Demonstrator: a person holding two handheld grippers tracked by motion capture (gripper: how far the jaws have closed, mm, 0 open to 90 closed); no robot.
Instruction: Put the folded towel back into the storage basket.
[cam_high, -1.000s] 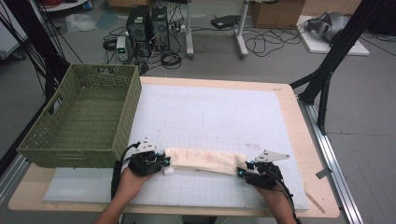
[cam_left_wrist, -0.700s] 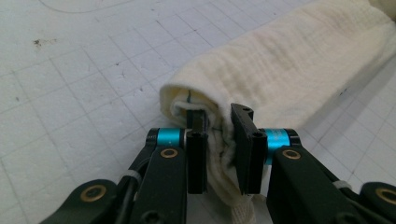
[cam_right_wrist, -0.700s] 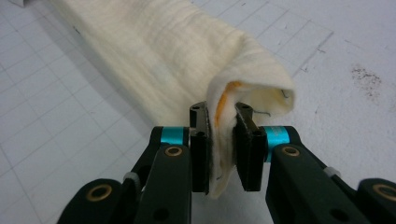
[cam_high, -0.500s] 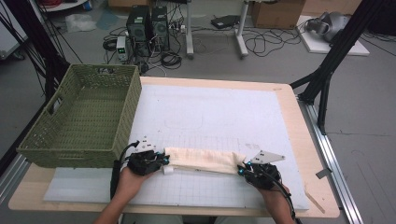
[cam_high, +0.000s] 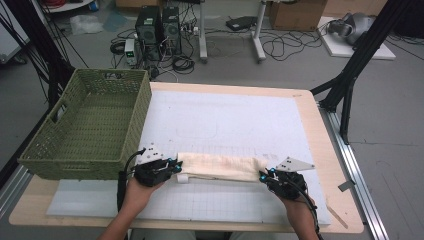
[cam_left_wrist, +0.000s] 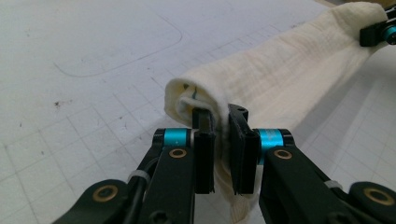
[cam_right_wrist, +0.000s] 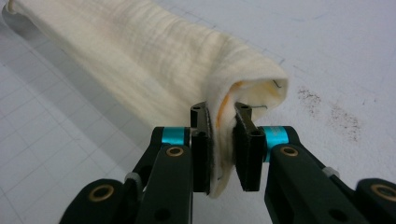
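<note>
A cream cloth (cam_high: 220, 166) lies folded into a long strip across the near part of the white gridded mat (cam_high: 225, 120). My left gripper (cam_high: 174, 165) is shut on the cloth's left end; in the left gripper view the cloth (cam_left_wrist: 280, 79) passes between the jaws of that gripper (cam_left_wrist: 220, 135). At the strip's right end, my right gripper (cam_high: 263, 175) is shut on the fabric. The right gripper view has the folded cloth (cam_right_wrist: 154, 60) pinched in the right gripper (cam_right_wrist: 223, 126), with an orange-tinted inner layer showing.
A green woven basket (cam_high: 37, 150) stands at the left edge of the table, partly over the mat. The wooden table edge (cam_high: 345, 200) borders the mat on the right. A black stand (cam_high: 350, 75) rises off the table's far right corner.
The right gripper has shifted slightly left and toward the cloth's end. The cloth strip and left gripper have barely moved.
</note>
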